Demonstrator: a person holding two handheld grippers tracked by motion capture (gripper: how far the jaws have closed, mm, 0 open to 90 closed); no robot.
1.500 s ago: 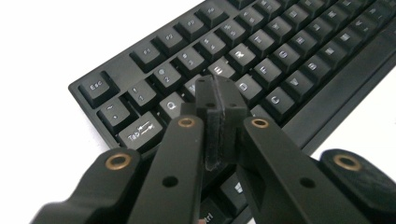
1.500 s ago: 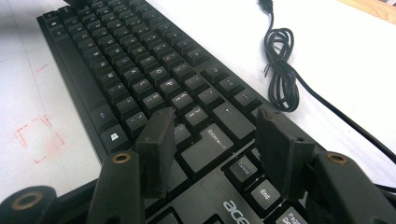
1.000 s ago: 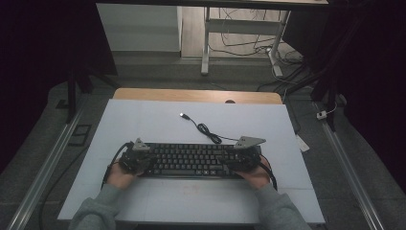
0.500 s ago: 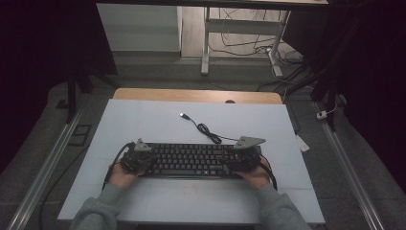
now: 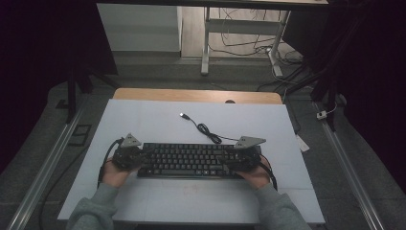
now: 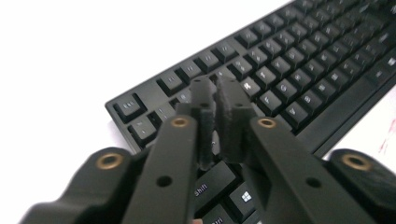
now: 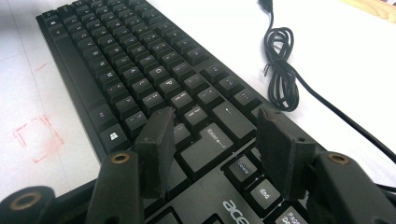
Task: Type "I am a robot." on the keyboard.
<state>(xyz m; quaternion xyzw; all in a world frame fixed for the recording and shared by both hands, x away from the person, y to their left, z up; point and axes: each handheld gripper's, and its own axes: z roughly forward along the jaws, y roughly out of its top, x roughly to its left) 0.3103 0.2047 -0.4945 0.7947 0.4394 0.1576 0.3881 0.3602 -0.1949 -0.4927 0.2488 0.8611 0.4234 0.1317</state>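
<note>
A black keyboard (image 5: 186, 160) lies across the near middle of the white table top (image 5: 143, 120). My left gripper (image 5: 136, 157) rests at its left end. In the left gripper view, the left gripper (image 6: 215, 86) hovers over the left-hand keys (image 6: 289, 60). Its jaws have just been opening and stand a thin slit apart, with nothing between them. My right gripper (image 5: 234, 160) sits at the keyboard's right end. In the right gripper view it (image 7: 217, 123) is wide open above the Enter key area (image 7: 140, 70), gripping nothing.
The keyboard's black cable (image 5: 206, 130) runs coiled up the table to a loose USB plug (image 5: 182, 115); its coil (image 7: 280, 70) lies just beyond the right gripper. Faint red marks (image 7: 37, 135) are drawn on the mat. A wooden edge (image 5: 191, 95) borders the far side.
</note>
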